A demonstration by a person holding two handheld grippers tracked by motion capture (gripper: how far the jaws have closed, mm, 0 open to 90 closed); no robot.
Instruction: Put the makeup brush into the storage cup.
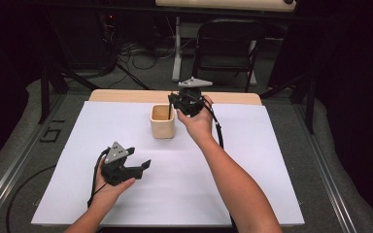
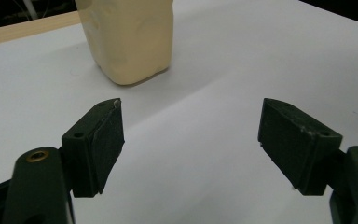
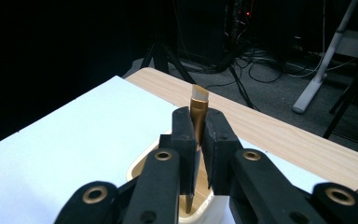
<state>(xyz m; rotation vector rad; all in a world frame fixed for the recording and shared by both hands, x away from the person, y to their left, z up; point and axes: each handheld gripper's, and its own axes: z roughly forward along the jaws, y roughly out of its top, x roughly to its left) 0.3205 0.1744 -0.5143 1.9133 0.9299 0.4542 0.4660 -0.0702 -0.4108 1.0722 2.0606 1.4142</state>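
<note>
A cream square cup (image 1: pixel 162 127) stands on the white sheet near the table's middle. My right gripper (image 1: pixel 174 103) hovers just right of and above the cup's rim, shut on a thin brush (image 3: pixel 197 111) with a gold ferrule and pale bristles pointing up; its dark handle (image 1: pixel 169 112) reaches down into the cup (image 3: pixel 140 169). My left gripper (image 1: pixel 144 165) rests low over the sheet at the front left, open with nothing between its jaws (image 2: pixel 191 140). The cup (image 2: pixel 128 39) stands ahead of it, well apart.
A white sheet (image 1: pixel 252 160) covers most of the wooden table (image 1: pixel 126 95). Beyond the far edge stand a black folding chair (image 1: pixel 226 46), tripod legs and floor cables. Metal rails run along the floor on both sides.
</note>
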